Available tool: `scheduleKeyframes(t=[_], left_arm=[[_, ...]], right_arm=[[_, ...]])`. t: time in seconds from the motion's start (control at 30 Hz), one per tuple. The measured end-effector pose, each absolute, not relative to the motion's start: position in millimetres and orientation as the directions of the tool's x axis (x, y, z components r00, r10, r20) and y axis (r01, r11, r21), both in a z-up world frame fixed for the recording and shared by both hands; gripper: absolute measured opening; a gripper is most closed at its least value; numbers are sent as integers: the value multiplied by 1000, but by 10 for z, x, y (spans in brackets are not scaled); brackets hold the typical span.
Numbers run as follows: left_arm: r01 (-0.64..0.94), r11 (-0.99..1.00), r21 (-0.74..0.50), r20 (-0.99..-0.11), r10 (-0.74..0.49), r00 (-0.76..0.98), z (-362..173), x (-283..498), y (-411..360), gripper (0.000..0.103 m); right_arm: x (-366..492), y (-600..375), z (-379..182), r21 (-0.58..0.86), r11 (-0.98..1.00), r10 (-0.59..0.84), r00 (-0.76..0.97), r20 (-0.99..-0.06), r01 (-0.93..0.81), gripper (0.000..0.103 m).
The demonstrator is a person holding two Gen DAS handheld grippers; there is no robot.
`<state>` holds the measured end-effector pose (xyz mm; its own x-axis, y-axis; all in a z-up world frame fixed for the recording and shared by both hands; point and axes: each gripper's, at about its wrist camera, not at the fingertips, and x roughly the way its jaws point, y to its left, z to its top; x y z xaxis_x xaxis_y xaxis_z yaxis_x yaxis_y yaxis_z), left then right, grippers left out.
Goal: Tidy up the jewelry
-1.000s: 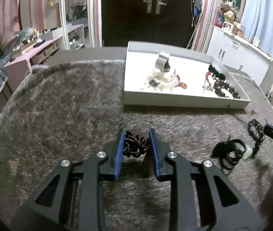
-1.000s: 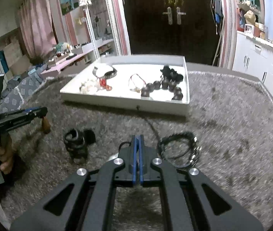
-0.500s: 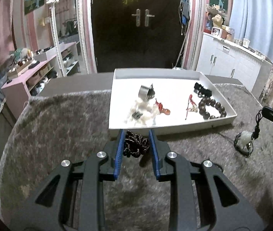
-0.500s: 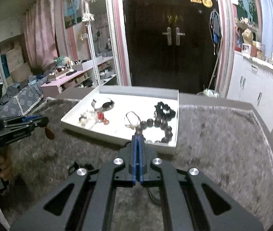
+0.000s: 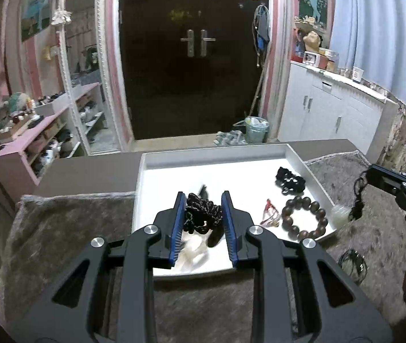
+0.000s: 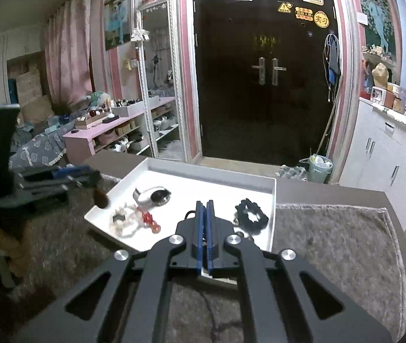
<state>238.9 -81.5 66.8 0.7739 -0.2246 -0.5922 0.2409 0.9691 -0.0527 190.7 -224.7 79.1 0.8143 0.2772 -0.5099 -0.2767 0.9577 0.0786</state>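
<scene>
My left gripper (image 5: pixel 203 197) is shut on a dark braided bracelet (image 5: pixel 201 217) and holds it above the near left part of the white tray (image 5: pixel 214 157). My right gripper (image 6: pixel 205 204) is shut on a black cord necklace whose pale pendant (image 5: pixel 338 214) hangs over the tray's right edge in the left wrist view. In the tray lie a brown bead bracelet (image 5: pixel 303 218), a black beaded bracelet (image 5: pixel 288 180), a red charm (image 6: pixel 150 220), a white piece (image 6: pixel 125 223) and a silver cuff (image 6: pixel 151 194).
The tray sits on a grey shaggy rug (image 5: pixel 59 228) over a table. A black ring-shaped piece (image 5: pixel 351 263) lies on the rug right of the tray. Behind the table are a dark double door, a pink shelf and white cabinets.
Both grippers rose off the rug and moved forward over the tray, the left carrying the braided bracelet, the right carrying the cord necklace with its pendant.
</scene>
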Motion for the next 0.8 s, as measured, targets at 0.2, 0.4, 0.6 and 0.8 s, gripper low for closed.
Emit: scheduleKeyframes(t=[0.2,0.4,0.6,0.8], left_arm=[[269,961,-70,-626,-252,738,386,2619,-1065,24],[314,945,-92,-652,-296,698,24,2758,-1195,24],[322,942,-95,-681,-297,669,-154,2855,-1258,24],[339,935,-104,-687,-314,655,-218,2860,-1323,24]], right_arm=[[2086,-2168,738,113,951,304,808,-505,-286,1],[2260,-2199,562,131,953,300,795,-527,-273,1],[2398,-2304,371,138,960,280,777,-564,-246,1],[2445,-2324,236,143,961,276,756,-593,-238,1]])
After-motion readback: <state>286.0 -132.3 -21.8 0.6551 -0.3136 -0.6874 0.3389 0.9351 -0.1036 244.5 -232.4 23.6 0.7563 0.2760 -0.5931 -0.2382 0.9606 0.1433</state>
